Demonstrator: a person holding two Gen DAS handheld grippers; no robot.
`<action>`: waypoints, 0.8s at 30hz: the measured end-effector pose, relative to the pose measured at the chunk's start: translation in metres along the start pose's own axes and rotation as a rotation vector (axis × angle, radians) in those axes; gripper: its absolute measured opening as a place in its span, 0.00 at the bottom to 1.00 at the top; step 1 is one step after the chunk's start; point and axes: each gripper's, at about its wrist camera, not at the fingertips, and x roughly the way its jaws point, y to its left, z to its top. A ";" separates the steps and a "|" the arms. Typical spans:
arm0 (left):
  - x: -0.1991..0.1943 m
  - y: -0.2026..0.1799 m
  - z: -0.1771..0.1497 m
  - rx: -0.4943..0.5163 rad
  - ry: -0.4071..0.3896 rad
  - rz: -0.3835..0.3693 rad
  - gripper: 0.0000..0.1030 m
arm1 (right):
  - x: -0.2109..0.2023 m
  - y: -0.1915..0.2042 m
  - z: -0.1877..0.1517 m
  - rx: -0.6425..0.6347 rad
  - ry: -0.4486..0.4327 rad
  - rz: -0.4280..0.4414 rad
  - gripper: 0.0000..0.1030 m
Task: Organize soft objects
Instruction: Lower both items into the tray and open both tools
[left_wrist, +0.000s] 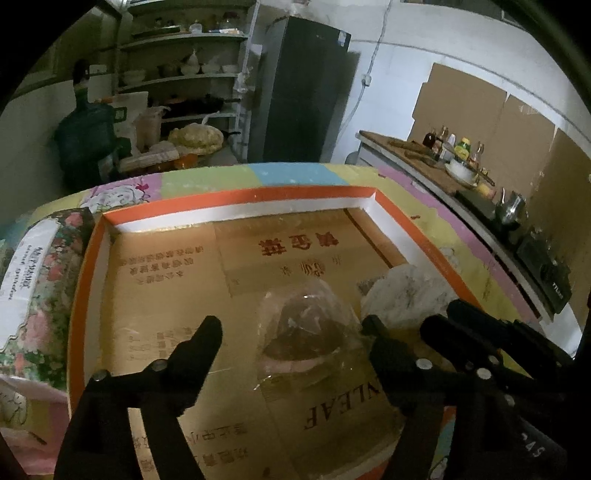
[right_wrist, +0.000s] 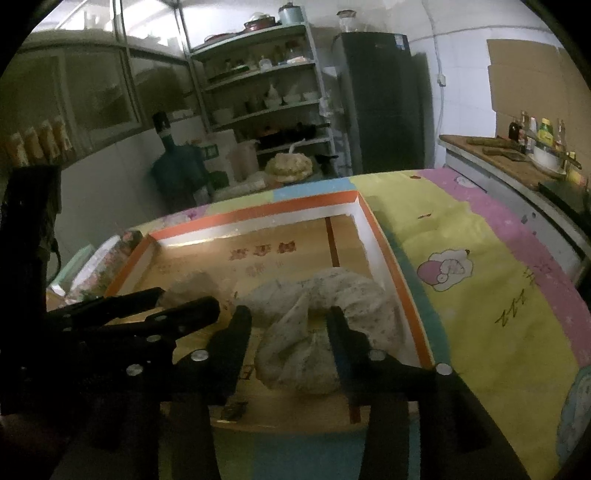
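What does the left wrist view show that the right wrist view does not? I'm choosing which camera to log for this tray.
Only the left wrist view shows the clear plastic bag with a dark bundle inside, between the left tool's open fingers. Only the right wrist view shows the pink cartoon sheep print on the yellow cloth. Both show the orange-rimmed cardboard tray, the white speckled cloth bundle inside it, and the dark refrigerator.

I count one orange-rimmed cardboard tray (left_wrist: 424, 236), one clear plastic-wrapped brown bundle (left_wrist: 308, 332), one white speckled cloth bundle (right_wrist: 317, 325) and one floral tissue pack (left_wrist: 40, 280) at left.
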 end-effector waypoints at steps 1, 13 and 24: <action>-0.002 0.000 0.001 0.000 -0.005 0.000 0.78 | -0.002 0.000 0.000 0.004 -0.005 0.004 0.49; -0.052 0.000 0.005 0.030 -0.161 0.006 0.82 | -0.031 0.013 0.002 0.008 -0.077 0.013 0.57; -0.127 -0.004 0.008 0.087 -0.356 0.002 0.84 | -0.057 0.040 0.002 -0.013 -0.128 0.045 0.58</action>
